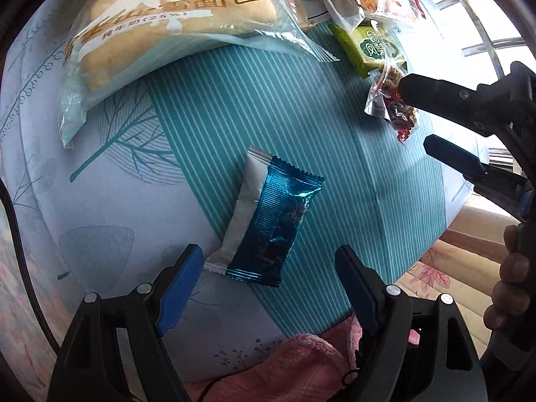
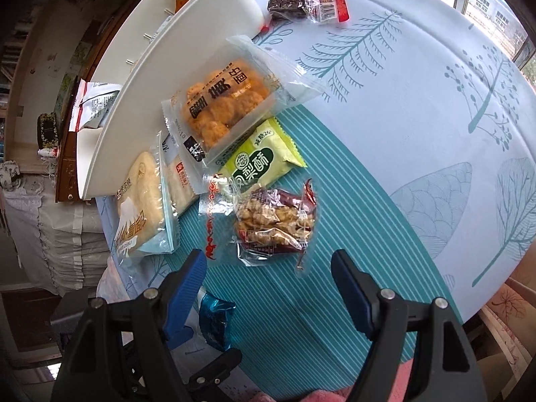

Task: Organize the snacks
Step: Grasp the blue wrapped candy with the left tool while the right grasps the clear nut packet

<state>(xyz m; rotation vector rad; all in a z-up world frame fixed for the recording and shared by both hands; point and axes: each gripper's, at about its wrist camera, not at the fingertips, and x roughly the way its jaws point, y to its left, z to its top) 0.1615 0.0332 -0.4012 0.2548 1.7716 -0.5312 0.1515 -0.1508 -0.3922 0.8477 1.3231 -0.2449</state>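
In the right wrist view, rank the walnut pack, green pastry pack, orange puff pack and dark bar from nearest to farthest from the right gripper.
1. Walnut pack, just ahead of the right gripper.
2. Green pastry pack, right behind it.
3. Orange puff pack, beside the white tray.
4. Dark bar, far end of the table.

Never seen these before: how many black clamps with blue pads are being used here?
2: left gripper over the blue packet, right gripper by the nut packet.
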